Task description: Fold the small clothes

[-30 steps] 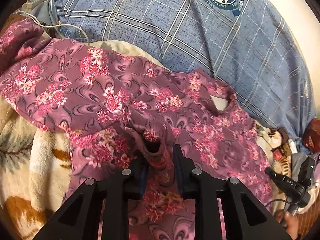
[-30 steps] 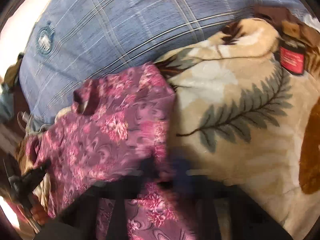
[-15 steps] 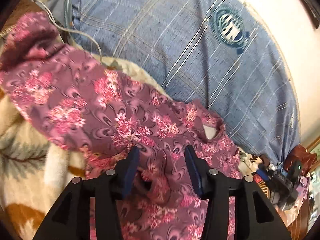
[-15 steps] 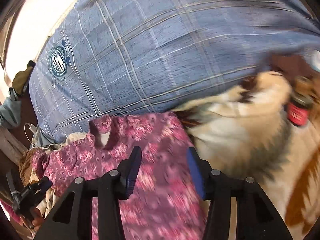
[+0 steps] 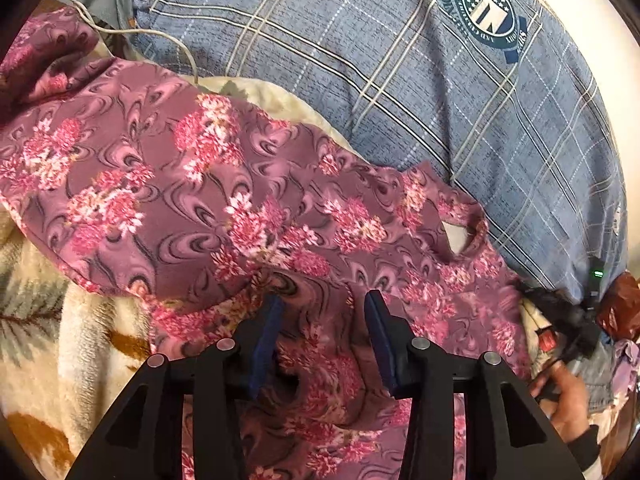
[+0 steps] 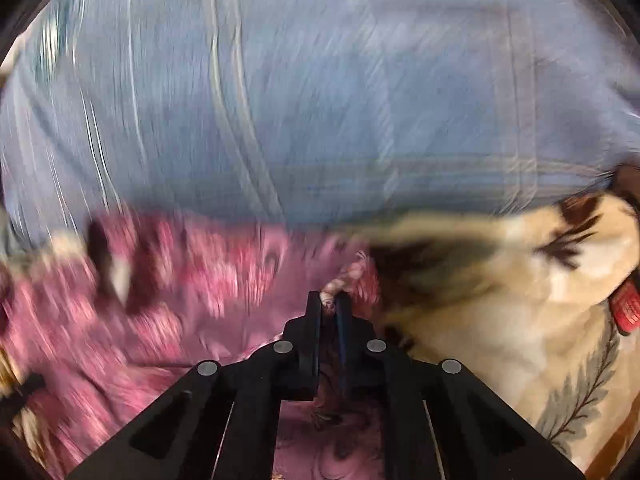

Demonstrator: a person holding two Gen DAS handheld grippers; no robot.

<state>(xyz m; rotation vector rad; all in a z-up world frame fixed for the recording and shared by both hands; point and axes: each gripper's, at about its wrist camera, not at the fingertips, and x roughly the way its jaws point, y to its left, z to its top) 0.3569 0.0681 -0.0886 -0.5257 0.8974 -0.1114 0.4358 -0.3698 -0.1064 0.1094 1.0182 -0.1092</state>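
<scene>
A small pink floral garment (image 5: 248, 200) lies spread on a cream leaf-patterned blanket (image 5: 48, 320), its neck opening toward the right. My left gripper (image 5: 320, 300) is open just above the garment's folded middle, holding nothing. In the blurred right wrist view the same garment (image 6: 180, 280) lies at the left. My right gripper (image 6: 329, 300) is shut on a bunched edge of the garment at its right side.
A large blue plaid pillow (image 5: 400, 80) with a round emblem lies behind the garment. A white cable (image 5: 160, 34) runs at the upper left. The other gripper and a hand (image 5: 568, 396) show at the lower right. A red label (image 6: 626, 308) sits on the blanket.
My left gripper let go of the garment and opened wider. My right gripper was open half a second ago and has closed on the garment's right edge while moving fast.
</scene>
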